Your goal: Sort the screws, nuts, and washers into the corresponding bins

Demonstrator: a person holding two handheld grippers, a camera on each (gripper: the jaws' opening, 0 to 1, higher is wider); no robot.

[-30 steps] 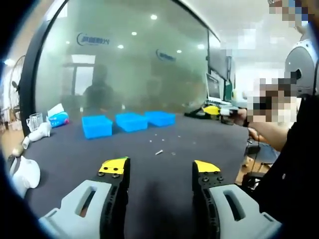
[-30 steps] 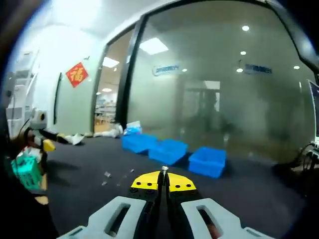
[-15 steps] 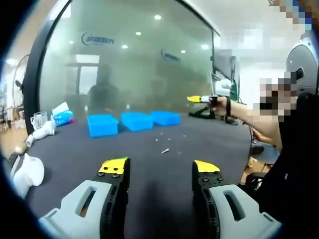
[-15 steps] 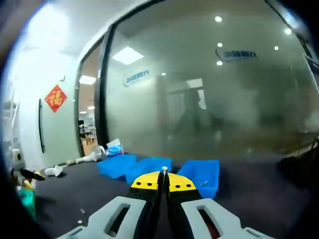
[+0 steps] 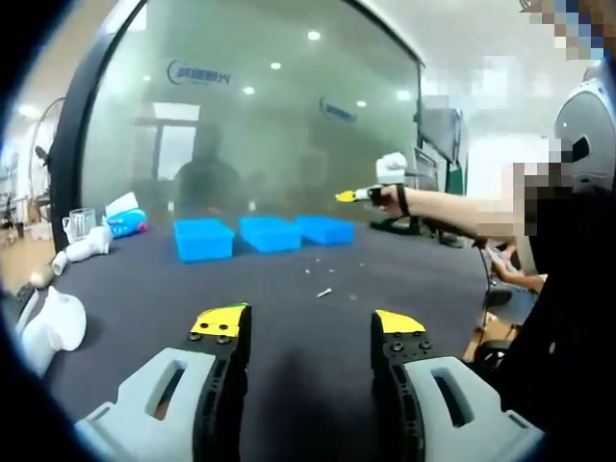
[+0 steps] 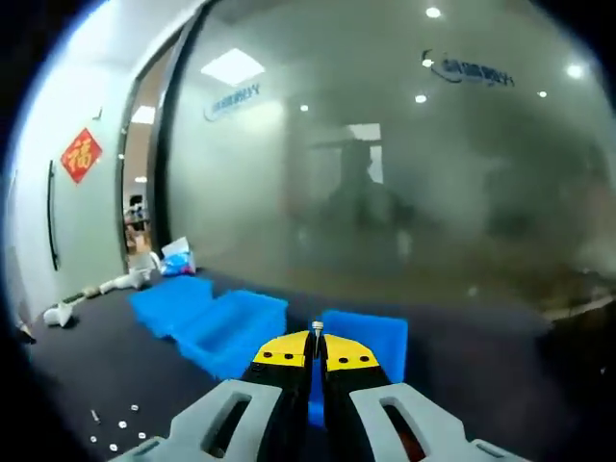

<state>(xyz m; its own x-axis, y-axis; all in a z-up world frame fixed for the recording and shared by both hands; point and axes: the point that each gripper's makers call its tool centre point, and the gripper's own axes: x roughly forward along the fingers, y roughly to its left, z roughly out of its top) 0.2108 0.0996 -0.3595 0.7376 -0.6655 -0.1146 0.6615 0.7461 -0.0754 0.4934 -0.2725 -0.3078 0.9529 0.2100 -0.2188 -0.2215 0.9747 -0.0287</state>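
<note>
Three blue bins (image 6: 252,327); right fingers (image 6: 317,353) clamp screw (image 6: 317,327), left fingers (image 5: 308,332) apart.

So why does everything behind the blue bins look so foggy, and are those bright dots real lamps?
In both views the haze is a frosted glass wall, which blurs the figures behind it. The bright dots look like ceiling lights mirrored in it. In the left gripper view the fisheye lens bends the wall's frame. In the right gripper view the blue bins look soft.
</note>
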